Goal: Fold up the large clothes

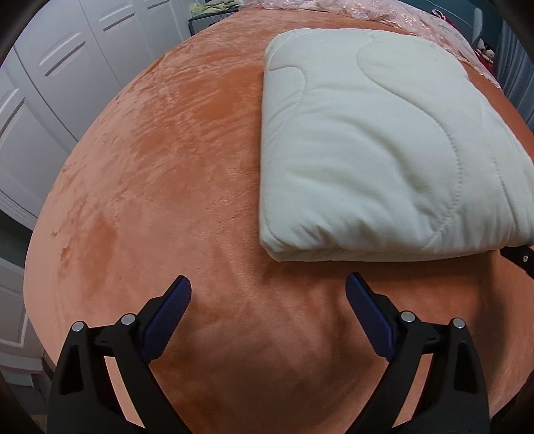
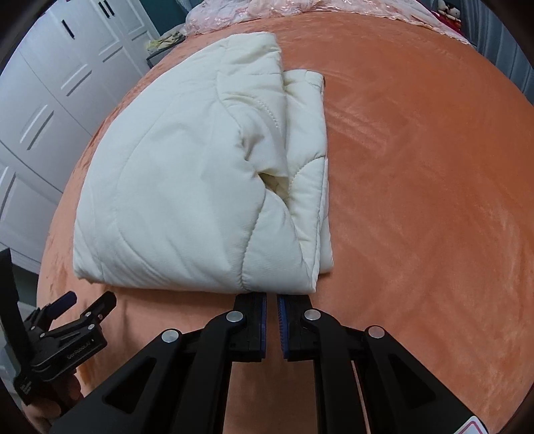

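Observation:
A cream quilted garment (image 1: 383, 150) (image 2: 187, 187) lies folded into a thick rectangle on an orange plush bed cover (image 1: 167, 167) (image 2: 417, 200). My left gripper (image 1: 267, 287) is wide open just in front of the garment's near left corner, with only the bed cover between its blue pads. In the right wrist view, the left gripper (image 2: 88, 298) stands off the garment's near left corner. My right gripper (image 2: 272, 297) has its tips at the garment's near edge by the right corner. Its jaws stand a narrow slit apart, and no cloth shows between the pads.
White wardrobe doors (image 1: 50, 83) (image 2: 50, 100) run along the left of the bed. Pink lace fabric (image 1: 383, 13) (image 2: 267, 10) lies across the far end. A hand (image 2: 50, 400) holds the left gripper at the lower left. Bare orange cover spreads to the garment's right.

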`<act>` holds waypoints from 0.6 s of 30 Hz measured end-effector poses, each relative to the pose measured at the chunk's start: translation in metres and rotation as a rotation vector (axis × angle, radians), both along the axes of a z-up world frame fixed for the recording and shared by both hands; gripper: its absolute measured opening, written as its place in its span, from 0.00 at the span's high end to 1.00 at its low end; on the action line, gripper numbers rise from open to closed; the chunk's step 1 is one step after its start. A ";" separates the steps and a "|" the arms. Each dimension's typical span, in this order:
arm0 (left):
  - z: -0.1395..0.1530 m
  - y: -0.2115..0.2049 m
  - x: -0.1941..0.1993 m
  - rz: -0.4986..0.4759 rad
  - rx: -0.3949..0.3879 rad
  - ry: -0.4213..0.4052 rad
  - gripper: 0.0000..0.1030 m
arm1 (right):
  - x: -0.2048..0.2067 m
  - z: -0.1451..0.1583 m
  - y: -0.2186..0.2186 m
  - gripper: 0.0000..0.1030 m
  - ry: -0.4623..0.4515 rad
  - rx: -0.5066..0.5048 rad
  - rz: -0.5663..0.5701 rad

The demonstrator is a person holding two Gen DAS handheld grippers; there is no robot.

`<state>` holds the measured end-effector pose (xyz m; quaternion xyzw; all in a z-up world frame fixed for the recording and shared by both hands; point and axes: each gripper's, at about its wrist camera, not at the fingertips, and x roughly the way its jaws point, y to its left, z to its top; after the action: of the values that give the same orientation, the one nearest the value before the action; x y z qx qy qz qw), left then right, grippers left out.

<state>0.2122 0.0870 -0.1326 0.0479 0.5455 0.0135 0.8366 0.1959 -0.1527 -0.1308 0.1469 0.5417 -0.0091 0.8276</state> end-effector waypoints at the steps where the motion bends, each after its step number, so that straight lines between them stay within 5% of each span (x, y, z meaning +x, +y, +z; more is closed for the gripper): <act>1: -0.003 0.003 0.004 0.014 0.008 0.003 0.15 | 0.005 -0.003 -0.001 0.91 0.006 -0.007 -0.003; 18: -0.012 0.007 0.056 -0.002 0.030 -0.013 0.15 | 0.032 -0.042 -0.021 1.00 0.049 0.032 -0.001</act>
<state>0.2678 0.0943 -0.1442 0.0611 0.5397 0.0212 0.8393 0.2284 -0.1732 -0.1727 0.1603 0.5618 -0.0044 0.8116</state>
